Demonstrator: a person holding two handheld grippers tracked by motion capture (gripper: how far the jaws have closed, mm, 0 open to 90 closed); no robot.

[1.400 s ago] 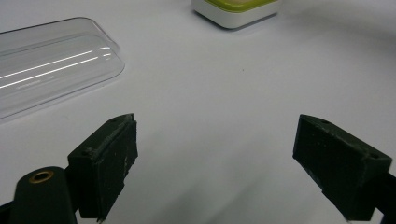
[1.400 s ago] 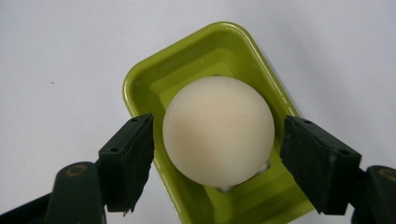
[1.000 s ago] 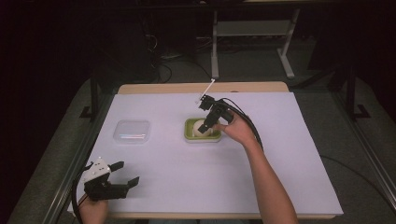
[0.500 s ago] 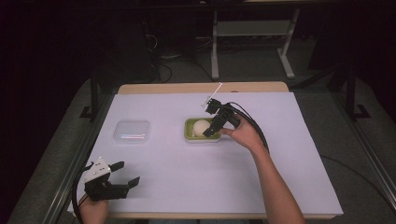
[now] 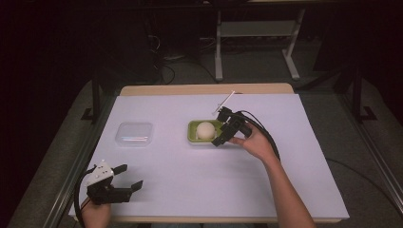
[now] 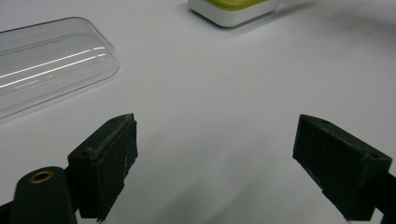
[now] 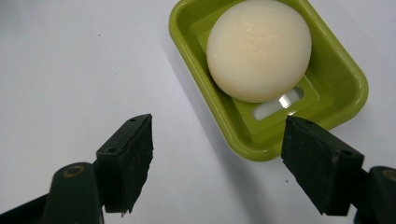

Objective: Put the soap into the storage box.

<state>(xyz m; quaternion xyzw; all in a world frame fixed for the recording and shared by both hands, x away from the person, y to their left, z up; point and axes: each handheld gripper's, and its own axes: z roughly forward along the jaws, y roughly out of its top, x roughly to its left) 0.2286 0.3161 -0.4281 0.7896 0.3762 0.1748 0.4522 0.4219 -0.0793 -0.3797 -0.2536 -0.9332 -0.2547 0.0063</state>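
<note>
My right hand-held gripper (image 7: 217, 163) hangs with jaws apart beside the green dish (image 7: 343, 77) holding a cream ball (image 7: 259, 49); my left hand-held gripper (image 6: 215, 168) gapes too.

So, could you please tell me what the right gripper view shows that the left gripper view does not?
The right gripper view shows the pale ball sitting inside the green tray, seen between the open right gripper. The left gripper view shows the clear lid lying flat, with the left gripper open over bare table. Both share the white table cover and part of the tray.
</note>
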